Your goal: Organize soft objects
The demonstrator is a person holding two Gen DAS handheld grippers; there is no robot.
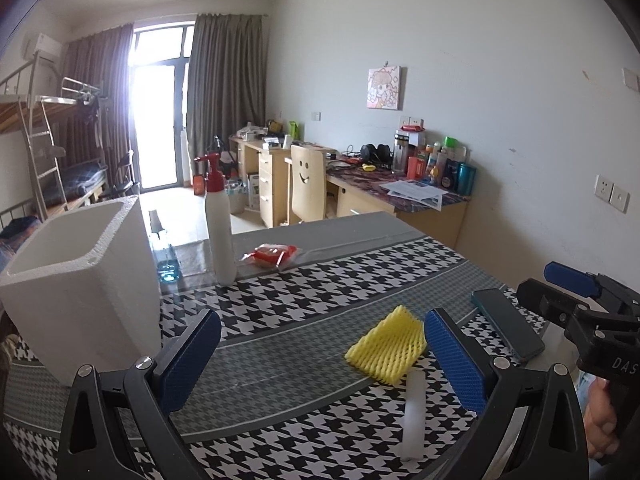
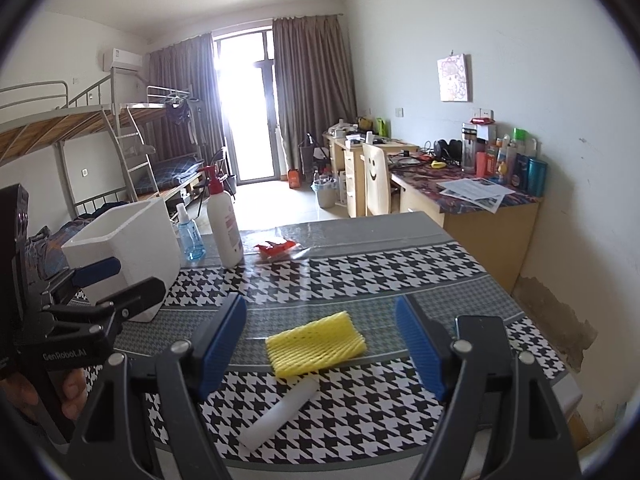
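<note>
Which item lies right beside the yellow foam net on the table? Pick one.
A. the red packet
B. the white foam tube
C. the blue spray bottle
B: the white foam tube lies just in front of the yellow foam net, while the other two sit far back near the white box.

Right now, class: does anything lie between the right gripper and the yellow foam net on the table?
Nothing visible does. The right gripper has open jaws, and the yellow foam net lies flat ahead of them; the white foam tube lies nearer, off the path.
</note>
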